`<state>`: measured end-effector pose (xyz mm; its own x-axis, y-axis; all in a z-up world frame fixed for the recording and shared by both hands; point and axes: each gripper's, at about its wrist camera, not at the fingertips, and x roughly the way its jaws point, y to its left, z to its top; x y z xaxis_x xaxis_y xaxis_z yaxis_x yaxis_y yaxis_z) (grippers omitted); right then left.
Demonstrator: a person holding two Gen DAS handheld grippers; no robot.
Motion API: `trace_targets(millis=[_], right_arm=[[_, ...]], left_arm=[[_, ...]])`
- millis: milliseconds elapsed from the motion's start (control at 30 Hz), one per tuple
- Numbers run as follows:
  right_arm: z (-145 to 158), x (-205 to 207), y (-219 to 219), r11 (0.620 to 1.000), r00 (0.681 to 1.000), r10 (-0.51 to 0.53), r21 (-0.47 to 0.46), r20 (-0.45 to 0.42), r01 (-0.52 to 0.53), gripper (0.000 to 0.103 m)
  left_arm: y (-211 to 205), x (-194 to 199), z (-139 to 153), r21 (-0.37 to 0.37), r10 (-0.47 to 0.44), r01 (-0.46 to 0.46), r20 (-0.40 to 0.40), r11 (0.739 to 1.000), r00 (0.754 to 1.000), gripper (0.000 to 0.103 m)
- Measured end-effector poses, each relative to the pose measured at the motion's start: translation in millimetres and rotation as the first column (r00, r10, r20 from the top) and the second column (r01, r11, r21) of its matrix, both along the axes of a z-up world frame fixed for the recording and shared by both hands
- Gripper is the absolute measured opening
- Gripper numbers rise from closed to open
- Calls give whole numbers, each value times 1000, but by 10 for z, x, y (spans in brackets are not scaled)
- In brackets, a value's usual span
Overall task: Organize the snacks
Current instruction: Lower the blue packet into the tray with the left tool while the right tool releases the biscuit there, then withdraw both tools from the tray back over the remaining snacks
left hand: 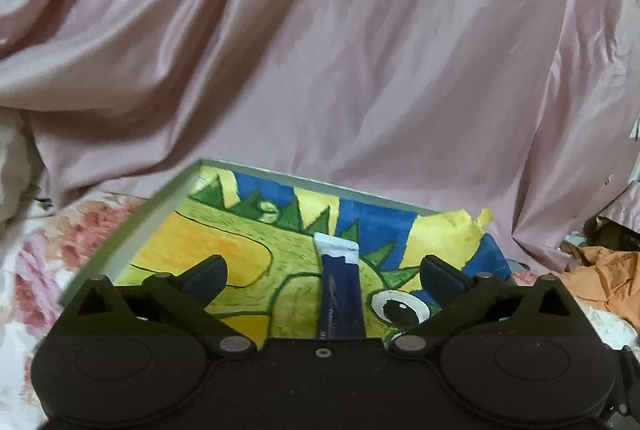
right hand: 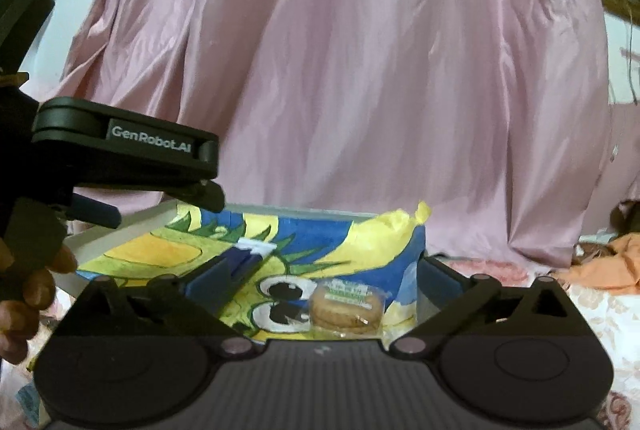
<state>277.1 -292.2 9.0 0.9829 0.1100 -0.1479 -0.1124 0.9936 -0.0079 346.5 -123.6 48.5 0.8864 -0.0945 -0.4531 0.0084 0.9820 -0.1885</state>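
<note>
Right wrist: tray (right hand: 132, 226), biscuit pack (right hand: 347, 307), blue packet (right hand: 247, 257)

white lettering "genrobot.ai" stands on a small plate on the side of the left gripper (right hand: 208, 196), left of the right gripper. print on the blue wrapper (left hand: 340, 294) and cookie pack label (right hand: 346, 296) is too blurred to read.
</note>
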Motion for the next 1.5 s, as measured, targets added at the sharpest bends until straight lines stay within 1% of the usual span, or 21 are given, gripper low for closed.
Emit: trace_targets(millis=[67,100,133,200,267,400,567,700,867,967,1167,1333,1500], right_arm=[[46,-66,34,1000,1000,1,-15,23,0,103],[70,-98,56,1000,999,0,-25,33,1,103],[86,-147,88,999,999,-5,-42,50,7,103],[95,-224,138,997,997,-16,-74,78,21,103],[99,-296,196,993,995,-34,-108,96,44,103],[107,-434,234,991,994,-41,-119,105,53,103],[154,-639,232,995,995,-35,-86,97,43,103],[211,-818,214,999,996,-44,-23,78,46,103],[220,-1088,195,996,997,-68,63,30,66,103],[200,-1255,199,993,997,-74,93,13,73,103],[134,-1515,252,991,995,-96,94,-7,96,103],[51,-1672,309,991,994,-101,84,-48,105,103],[8,-1804,373,992,993,-101,65,-54,104,103]], left_arm=[[40,-86,54,5,0,0,10,1000,1000,102],[55,-126,68,3,-1,1,47,1000,999,102],[72,-176,83,11,4,-5,55,1000,998,102],[112,-269,110,19,22,-23,62,1000,998,102],[162,-360,142,10,37,-37,64,999,997,102],[248,-555,189,2,54,-54,76,999,996,102],[346,-832,231,27,53,-56,93,998,994,102],[432,-1041,257,34,53,-57,102,998,993,102],[528,-1329,261,51,43,-48,110,998,993,102],[581,-1510,230,61,39,-46,112,997,993,102],[713,-1900,115,67,48,-54,96,996,994,102],[833,-2171,5,84,58,-65,90,994,994,102],[919,-2432,-120,104,56,-67,105,992,993,102]])
